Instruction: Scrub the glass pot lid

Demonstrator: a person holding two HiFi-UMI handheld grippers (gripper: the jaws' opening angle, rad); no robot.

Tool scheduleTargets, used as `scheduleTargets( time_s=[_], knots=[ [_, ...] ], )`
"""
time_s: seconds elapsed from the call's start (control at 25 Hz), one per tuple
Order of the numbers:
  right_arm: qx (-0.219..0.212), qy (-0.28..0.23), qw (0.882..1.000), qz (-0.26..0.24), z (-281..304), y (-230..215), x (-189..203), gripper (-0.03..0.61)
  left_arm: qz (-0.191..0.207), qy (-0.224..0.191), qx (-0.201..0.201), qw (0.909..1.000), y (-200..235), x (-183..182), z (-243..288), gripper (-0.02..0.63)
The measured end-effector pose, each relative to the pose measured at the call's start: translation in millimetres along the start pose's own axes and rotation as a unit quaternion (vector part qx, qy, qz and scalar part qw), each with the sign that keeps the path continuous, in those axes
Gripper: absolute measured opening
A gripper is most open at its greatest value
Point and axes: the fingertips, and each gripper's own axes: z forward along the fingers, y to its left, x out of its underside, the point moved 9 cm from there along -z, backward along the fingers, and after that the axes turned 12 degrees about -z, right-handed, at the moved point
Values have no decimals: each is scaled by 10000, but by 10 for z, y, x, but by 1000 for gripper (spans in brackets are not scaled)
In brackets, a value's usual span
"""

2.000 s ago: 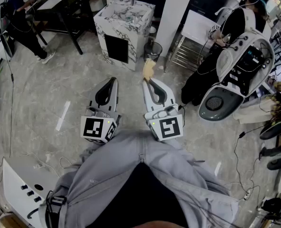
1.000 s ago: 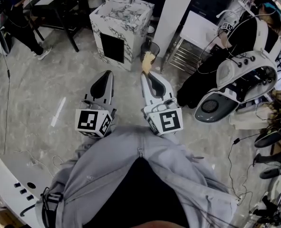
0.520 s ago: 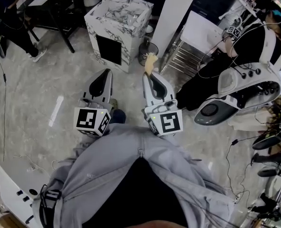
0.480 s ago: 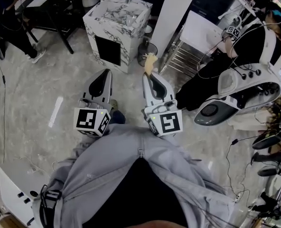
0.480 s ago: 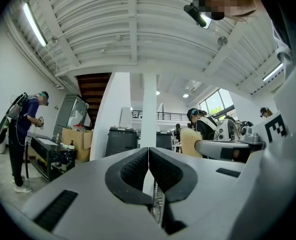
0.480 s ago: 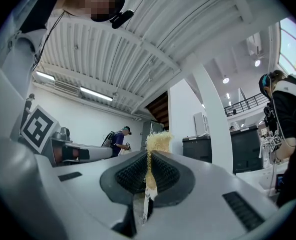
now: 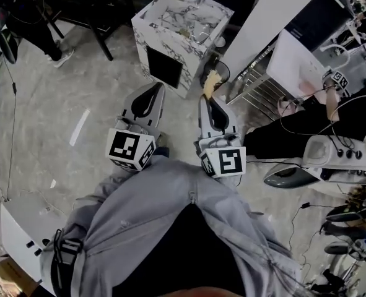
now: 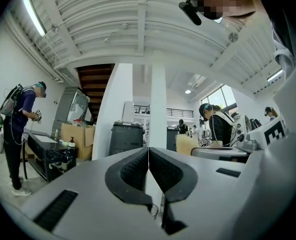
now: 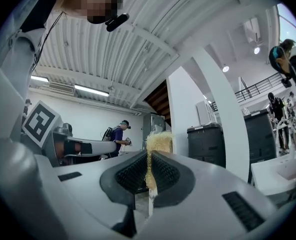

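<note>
With the left gripper shut on nothing and the right gripper clamped on a yellow scrub pad, carry both level toward the marble sink stand at twelve o'clock (no glass pot lid shows in any view; presumably it waits there), squeezing the pad firmly.
</note>
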Motion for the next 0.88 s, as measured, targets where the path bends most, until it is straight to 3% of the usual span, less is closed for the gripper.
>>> scheduleTargets(
  time_s=[0.32, 0.68, 0.88],
  knots=[
    [-63, 49, 9998, -185, 1241, -125, 181, 43, -97, -97, -198, 9997, 1068, -214, 697, 17],
    [272, 438, 9986, -138, 1895, -418, 479, 43, -138, 108, 82, 9998, 1615, -183, 1378, 17],
    [235, 508, 9983, -188, 2065, -412, 579, 43, -299, 185, -52, 9994, 1837, -91, 1423, 17]
  ],
)
